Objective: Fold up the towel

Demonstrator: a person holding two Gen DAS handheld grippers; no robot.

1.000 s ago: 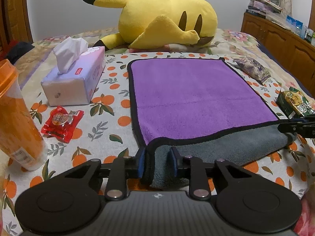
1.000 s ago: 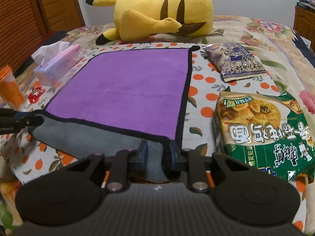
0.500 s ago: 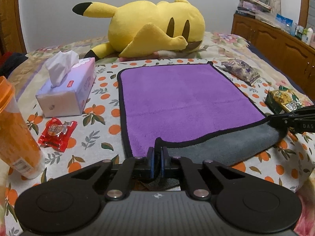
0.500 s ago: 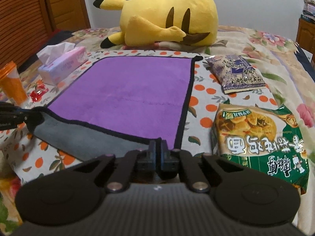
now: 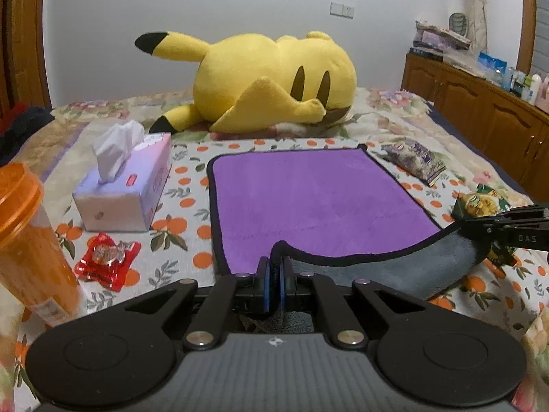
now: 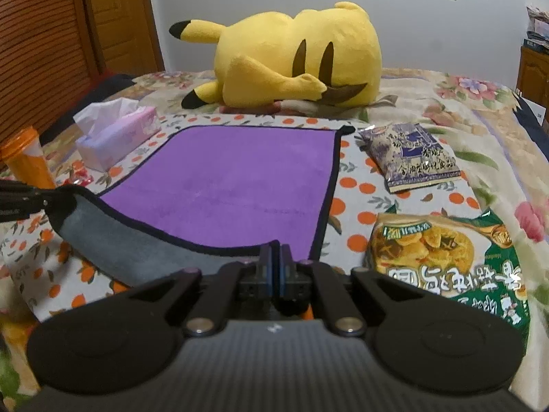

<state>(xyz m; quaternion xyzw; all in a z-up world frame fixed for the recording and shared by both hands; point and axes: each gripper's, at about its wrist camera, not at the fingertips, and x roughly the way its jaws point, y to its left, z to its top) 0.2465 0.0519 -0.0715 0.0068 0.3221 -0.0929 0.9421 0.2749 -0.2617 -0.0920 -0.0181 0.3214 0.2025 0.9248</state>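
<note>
A purple towel (image 5: 315, 199) with black trim and a grey underside lies flat on the orange-patterned bed cover; it also shows in the right wrist view (image 6: 233, 185). My left gripper (image 5: 275, 267) is shut on the towel's near left corner and holds it raised. My right gripper (image 6: 275, 261) is shut on the near right corner, also raised. The near edge hangs between them with the grey side (image 5: 394, 271) showing. Each gripper appears at the side of the other's view.
A yellow plush toy (image 5: 267, 82) lies beyond the towel. A tissue box (image 5: 127, 189), a red candy wrapper (image 5: 108, 264) and an orange cup (image 5: 31, 247) are to the left. A purple snack bag (image 6: 411, 158) and a green snack bag (image 6: 446, 261) are to the right.
Both grippers closed on the towel's near corners and lifted them off the bed. The near edge now hangs raised between them.
</note>
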